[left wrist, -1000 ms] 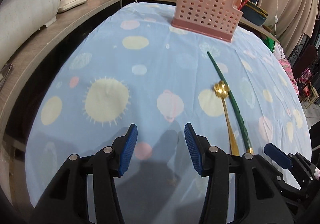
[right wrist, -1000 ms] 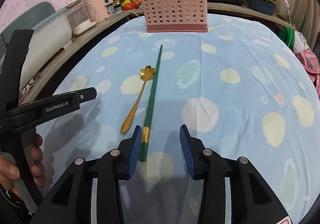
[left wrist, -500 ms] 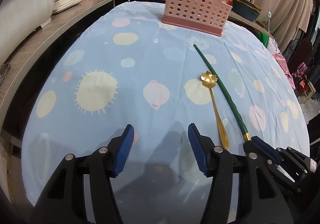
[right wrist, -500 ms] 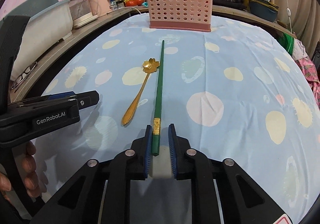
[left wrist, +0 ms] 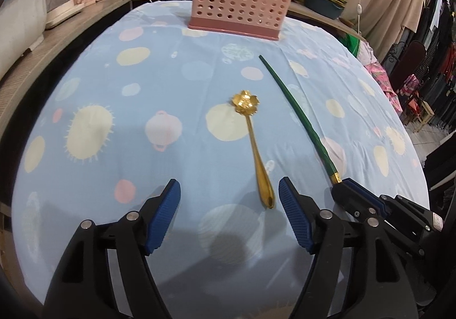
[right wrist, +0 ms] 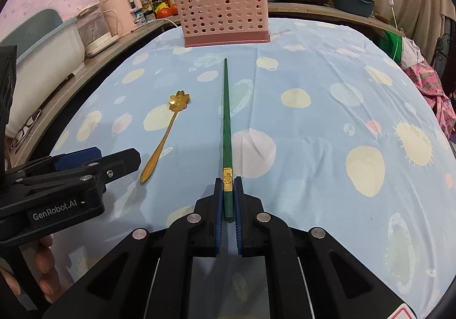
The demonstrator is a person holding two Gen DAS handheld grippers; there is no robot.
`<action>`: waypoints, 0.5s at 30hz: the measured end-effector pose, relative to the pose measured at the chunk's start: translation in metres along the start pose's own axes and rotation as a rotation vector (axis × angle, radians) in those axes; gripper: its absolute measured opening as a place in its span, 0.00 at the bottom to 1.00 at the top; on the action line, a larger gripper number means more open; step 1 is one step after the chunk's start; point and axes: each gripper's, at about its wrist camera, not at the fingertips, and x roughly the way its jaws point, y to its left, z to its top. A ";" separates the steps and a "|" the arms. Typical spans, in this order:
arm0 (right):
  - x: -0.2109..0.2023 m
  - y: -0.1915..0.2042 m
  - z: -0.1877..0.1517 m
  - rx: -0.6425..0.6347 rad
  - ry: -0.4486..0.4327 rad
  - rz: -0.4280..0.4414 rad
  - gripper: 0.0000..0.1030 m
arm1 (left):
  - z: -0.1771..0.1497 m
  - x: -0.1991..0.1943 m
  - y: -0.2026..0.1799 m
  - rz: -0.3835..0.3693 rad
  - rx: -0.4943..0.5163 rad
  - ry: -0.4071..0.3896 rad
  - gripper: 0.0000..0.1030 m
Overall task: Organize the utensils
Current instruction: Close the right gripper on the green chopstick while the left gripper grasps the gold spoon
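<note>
the right gripper [right wrist: 228, 190] is clenched on the thick end of the green chopstick [right wrist: 226, 119], its blue pads pressed against both sides just at the gold band. the chopstick lies along the surface [right wrist: 313, 119], which is covered in a light blue cloth with pale dots and suns, and its thin tip points toward the pink perforated utensil basket [right wrist: 225, 16] standing at the far edge. the gold spoon [left wrist: 252, 145] with a flower-shaped bowl lies just beside the chopstick on its left, apart from it, handle end toward the camera. the left gripper [left wrist: 229, 216] is released, its fingers spread wide over the cloth, with the spoon's handle tip close to the inner side of its right finger [left wrist: 293, 222] but not between pads that touch it.
</note>
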 end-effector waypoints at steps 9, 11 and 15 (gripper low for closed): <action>0.000 -0.005 -0.001 0.018 0.002 0.012 0.07 | -0.003 0.007 -0.012 0.009 0.048 -0.016 0.51; 0.001 -0.005 -0.001 0.019 0.002 0.013 0.07 | -0.003 0.007 -0.012 0.012 0.055 -0.019 0.43; 0.000 -0.006 -0.002 0.022 0.001 0.016 0.07 | -0.005 0.006 -0.013 0.014 0.065 -0.025 0.25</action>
